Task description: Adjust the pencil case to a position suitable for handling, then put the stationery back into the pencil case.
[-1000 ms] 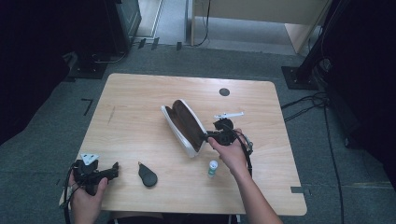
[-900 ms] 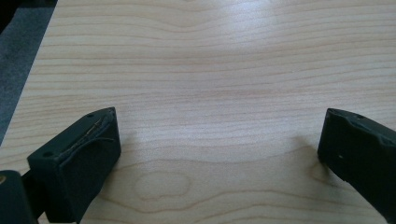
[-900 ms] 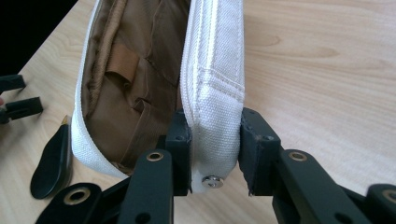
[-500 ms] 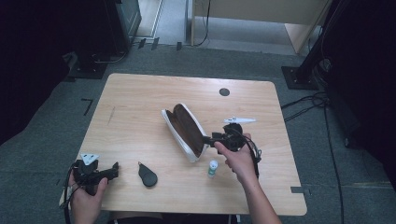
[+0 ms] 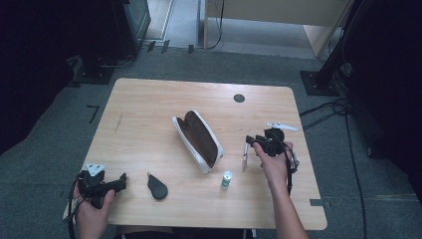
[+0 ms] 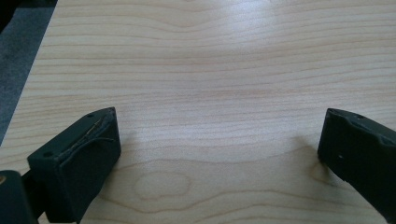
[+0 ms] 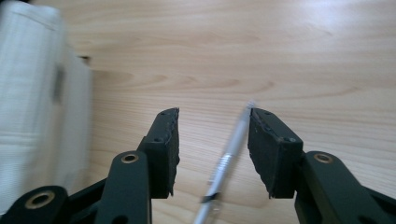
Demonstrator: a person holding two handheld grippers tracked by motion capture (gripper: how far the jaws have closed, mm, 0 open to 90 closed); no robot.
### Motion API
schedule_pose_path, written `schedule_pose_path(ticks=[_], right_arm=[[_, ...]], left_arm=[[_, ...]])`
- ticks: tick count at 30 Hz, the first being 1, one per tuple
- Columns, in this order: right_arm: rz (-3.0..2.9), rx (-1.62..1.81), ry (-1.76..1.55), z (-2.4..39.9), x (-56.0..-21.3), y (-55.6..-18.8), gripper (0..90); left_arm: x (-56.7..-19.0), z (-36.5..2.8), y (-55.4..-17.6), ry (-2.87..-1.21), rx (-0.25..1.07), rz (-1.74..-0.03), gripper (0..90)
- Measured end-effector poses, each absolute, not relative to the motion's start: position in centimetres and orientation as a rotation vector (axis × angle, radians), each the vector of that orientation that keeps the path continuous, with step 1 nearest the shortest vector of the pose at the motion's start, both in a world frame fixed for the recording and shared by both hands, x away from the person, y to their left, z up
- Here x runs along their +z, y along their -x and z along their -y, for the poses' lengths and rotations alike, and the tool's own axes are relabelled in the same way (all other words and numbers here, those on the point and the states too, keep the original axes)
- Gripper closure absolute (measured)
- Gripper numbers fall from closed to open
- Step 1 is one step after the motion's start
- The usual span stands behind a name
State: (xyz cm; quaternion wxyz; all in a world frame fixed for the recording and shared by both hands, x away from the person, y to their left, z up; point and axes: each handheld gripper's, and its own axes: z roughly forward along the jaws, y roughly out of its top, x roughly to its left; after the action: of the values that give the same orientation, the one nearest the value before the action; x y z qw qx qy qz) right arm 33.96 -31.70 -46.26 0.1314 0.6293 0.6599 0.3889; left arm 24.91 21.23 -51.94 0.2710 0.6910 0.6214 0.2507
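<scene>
right gripper [image 5: 251, 143] moved off pouch [image 5: 197, 139], jaws closing around pen [image 5: 244, 157], apparently

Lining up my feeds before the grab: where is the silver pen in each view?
High view: pen lies right of the white case, below the right claw.
Right gripper view: pen centre-bottom, between jaws that have just been closing.
Left gripper view: wood tabletop ahead.
Shared landmark: the white case, at left there.

Pale matt wood-grain table [image 5: 149, 109], white woven-cloth case [image 5: 197, 137] (brown lining), smooth metallic pen [image 7: 229, 151], matt black gripper pads [image 7: 168, 149]
</scene>
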Motion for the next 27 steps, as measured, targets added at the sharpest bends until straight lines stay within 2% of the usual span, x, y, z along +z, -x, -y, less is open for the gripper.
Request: schedule_pose_path(ticks=[7, 13, 19, 27], right_arm=[[-1.914, 0.975, -1.887, 31.6, -48.5, -35.6, 53.8], [-1.913, 0.927, -1.895, 31.3, -49.3, -36.3, 57.8], [-1.920, 0.897, -1.898, 31.3, -49.8, -36.8, 62.2], [-1.940, 0.953, -1.885, 30.7, -49.4, -36.9, 63.6]], left_arm=[[-51.9, -21.2, -24.9, -1.861, 0.676, -1.674, 0.0], [-51.9, -21.2, -24.9, -1.861, 0.676, -1.674, 0.0], [-51.9, -21.2, -24.9, -1.861, 0.675, -1.674, 0.0], [-51.9, -21.2, -24.9, -1.860, 0.676, -1.674, 0.0]])
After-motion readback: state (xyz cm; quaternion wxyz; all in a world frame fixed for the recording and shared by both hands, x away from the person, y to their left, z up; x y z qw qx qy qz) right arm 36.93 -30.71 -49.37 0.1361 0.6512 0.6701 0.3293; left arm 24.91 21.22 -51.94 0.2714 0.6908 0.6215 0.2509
